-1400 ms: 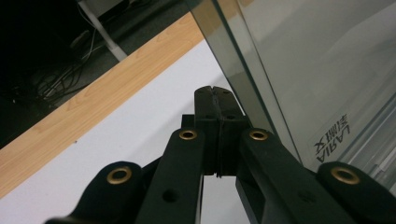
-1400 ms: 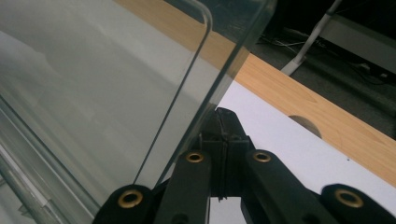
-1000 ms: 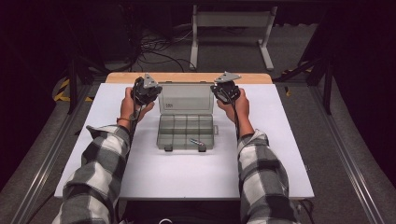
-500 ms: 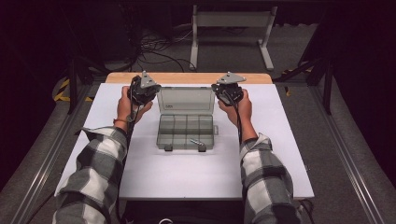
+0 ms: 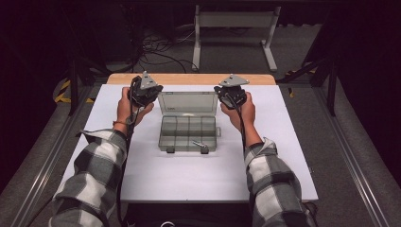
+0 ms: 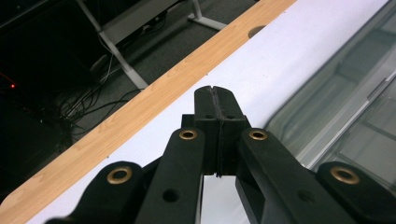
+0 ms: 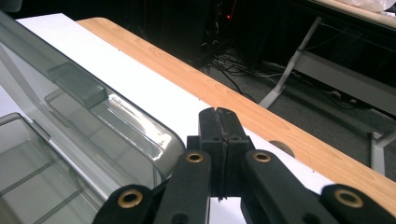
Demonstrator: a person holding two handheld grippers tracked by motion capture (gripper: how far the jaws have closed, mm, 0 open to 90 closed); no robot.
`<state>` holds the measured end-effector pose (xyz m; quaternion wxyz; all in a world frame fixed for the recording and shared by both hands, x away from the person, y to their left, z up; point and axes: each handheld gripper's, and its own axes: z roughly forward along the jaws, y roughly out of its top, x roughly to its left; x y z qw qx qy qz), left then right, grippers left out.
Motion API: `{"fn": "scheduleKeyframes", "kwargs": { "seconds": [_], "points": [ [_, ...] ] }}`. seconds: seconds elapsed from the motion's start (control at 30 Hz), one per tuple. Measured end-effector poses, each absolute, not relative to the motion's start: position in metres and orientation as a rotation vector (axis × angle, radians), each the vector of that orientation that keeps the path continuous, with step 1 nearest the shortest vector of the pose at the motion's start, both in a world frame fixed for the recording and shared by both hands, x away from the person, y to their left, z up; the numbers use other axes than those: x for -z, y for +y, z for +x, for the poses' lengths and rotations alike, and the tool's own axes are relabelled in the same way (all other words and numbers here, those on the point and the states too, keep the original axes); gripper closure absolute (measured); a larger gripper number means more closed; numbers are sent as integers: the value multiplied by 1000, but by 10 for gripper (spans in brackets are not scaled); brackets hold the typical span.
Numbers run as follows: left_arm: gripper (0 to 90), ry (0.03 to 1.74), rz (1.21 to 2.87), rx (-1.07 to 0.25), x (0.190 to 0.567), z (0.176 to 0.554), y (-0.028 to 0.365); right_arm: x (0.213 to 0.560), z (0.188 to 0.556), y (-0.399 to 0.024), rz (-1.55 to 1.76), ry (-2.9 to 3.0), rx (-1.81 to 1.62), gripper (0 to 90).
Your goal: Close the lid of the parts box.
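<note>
Organizer box (image 5: 188,127), clear smoky plastic w/ divider compartments, is sitting mid-table on the white table cover (image 5: 189,179), lid (image 5: 187,103) standing open and leaning toward the far wooden table edge (image 5: 189,78). Small metal part (image 5: 200,145), prob. a screw or bolt, is lying in the near-right compartment; too small to tell more.

Left gripper (image 5: 144,93) is hovering just left of the lid, right gripper (image 5: 231,94) just right of it, neither touching the box as far as the high view is showing. In the left gripper view the gripper (image 6: 215,92) is pointing over the cover w/ the lid's edge at its right; jaws are pressed together, nothing between. In the right gripper view the gripper (image 7: 218,113) is doing the same beside the lid's rounded corner (image 7: 173,140); jaws together, empty.

Handling, my read: box is looking light, thin-walled, stiff but a bit flexy, and slick, so it's likely sliding on the cover if pushed from one side only. Lid is hinging at the far side of the tray, so it's prob. swinging freely. Best hold: pinching the lid's side edge or its top rim near the latch tabs (image 7: 74,84), w/ the other gripper steadying the tray wall. Squeezing hard is risking a crack or a slip; tilting the tray is risking the part rolling out.
</note>
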<state>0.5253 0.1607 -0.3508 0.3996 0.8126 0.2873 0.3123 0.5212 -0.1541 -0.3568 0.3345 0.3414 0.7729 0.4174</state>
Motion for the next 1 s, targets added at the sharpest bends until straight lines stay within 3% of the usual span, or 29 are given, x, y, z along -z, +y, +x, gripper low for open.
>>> {"fn": "scheduleKeyframes", "kwargs": {
  "seconds": [0.4, 1.0],
  "points": [
    [872, 731, 1984, -748, 352, 507, 158, 360, 501, -153, 881, 2017, -1120, 900],
    [899, 605, 2043, -707, 362, 481, 150, 361, 474, -149, 798, 2065, -1123, 900]
  ]
}}
